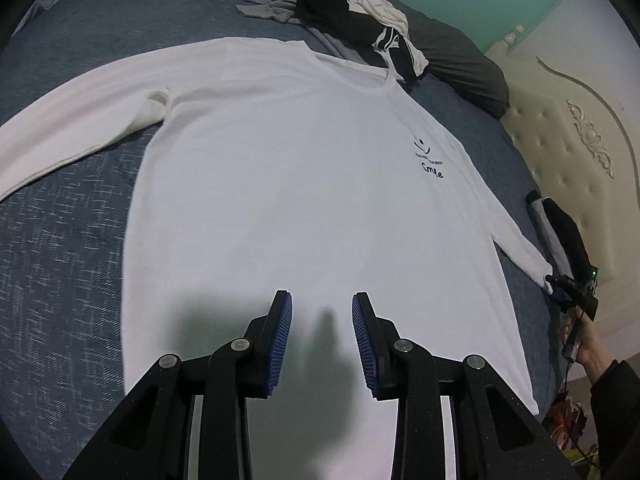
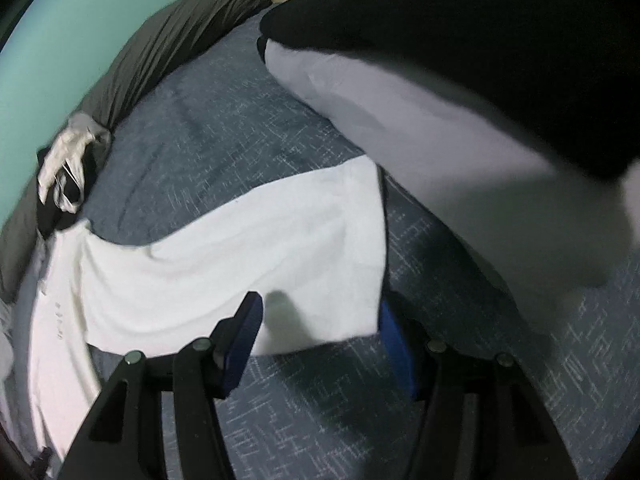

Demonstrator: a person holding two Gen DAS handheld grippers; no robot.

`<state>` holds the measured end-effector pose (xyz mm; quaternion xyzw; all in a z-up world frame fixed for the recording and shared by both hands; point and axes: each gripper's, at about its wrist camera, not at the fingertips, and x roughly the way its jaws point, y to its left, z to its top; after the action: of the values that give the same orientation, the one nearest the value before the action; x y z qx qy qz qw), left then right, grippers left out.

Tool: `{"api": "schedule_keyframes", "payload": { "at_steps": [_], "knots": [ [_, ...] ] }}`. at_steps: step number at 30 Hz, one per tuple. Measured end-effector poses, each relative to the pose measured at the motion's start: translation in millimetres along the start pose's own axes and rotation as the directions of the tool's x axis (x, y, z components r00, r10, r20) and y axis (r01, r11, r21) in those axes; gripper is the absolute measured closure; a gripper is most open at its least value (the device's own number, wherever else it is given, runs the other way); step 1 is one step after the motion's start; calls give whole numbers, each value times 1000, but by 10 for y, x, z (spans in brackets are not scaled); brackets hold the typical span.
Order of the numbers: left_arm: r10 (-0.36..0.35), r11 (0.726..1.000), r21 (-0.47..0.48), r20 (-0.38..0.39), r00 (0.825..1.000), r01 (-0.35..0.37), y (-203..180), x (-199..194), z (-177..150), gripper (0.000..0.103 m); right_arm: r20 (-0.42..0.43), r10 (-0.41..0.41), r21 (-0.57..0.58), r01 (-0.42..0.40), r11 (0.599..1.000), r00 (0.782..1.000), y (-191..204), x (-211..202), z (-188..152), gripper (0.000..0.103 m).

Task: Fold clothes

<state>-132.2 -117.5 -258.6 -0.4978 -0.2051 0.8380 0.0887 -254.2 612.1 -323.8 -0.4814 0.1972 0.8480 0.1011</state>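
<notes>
A white long-sleeved shirt (image 1: 280, 184) with a small black print on the chest lies flat, front up, on the blue bedspread (image 1: 60, 280). My left gripper (image 1: 322, 297) hovers over the shirt's lower middle. It is open, and its blue pads (image 1: 280, 344) have nothing between them. In the same view a hand holds my right gripper (image 1: 558, 286) at the end of the shirt's right sleeve. In the right wrist view the right gripper (image 2: 320, 308) is open, and the sleeve cuff (image 2: 352, 264) lies between its fingers, not pinched.
A heap of black, white and grey clothes (image 1: 360, 16) lies beyond the collar, against a dark grey rolled duvet (image 1: 452, 52). A black and grey garment (image 2: 400, 112) lies close beside the right sleeve. A cream tufted headboard (image 1: 580, 140) bounds the bed on the right.
</notes>
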Motion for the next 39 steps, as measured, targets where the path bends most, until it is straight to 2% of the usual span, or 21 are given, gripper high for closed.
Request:
{"api": "schedule_keyframes", "payload": {
  "at_steps": [1, 2, 3, 8, 13, 26, 32, 39],
  "knots": [
    [0, 1000, 1, -2, 1000, 0, -7, 21, -8, 69, 3, -18, -16, 18, 1000, 1000, 31, 15, -3, 56],
    [-1, 1000, 1, -5, 1000, 1, -10, 32, -27, 69, 6, -32, -32, 32, 999, 999, 64, 20, -6, 73],
    [-1, 1000, -1, -8, 1000, 1, -4, 50, -37, 69, 10, -46, -48, 46, 998, 999, 96, 25, -9, 79],
    [7, 1000, -8, -21, 1000, -8, 43, 94, -73, 69, 66, -63, -105, 69, 992, 996, 228, -111, -21, 90],
    [8, 1000, -18, -18, 1000, -8, 69, 64, -76, 69, 159, -11, -160, 36, 986, 987, 367, -429, 219, 91],
    [12, 1000, -11, -24, 1000, -13, -43, 93, -89, 69, 264, 75, -171, -30, 985, 962, 493, -831, 1196, 92],
    [10, 1000, 2, -32, 999, -10, -120, 148, -55, 69, 304, 79, -184, -23, 983, 949, 547, -901, 1551, 92],
    [29, 999, 15, -44, 999, -29, -168, 276, -41, 69, 311, 52, -204, 13, 979, 949, 493, -835, 1803, 92]
  ]
}}
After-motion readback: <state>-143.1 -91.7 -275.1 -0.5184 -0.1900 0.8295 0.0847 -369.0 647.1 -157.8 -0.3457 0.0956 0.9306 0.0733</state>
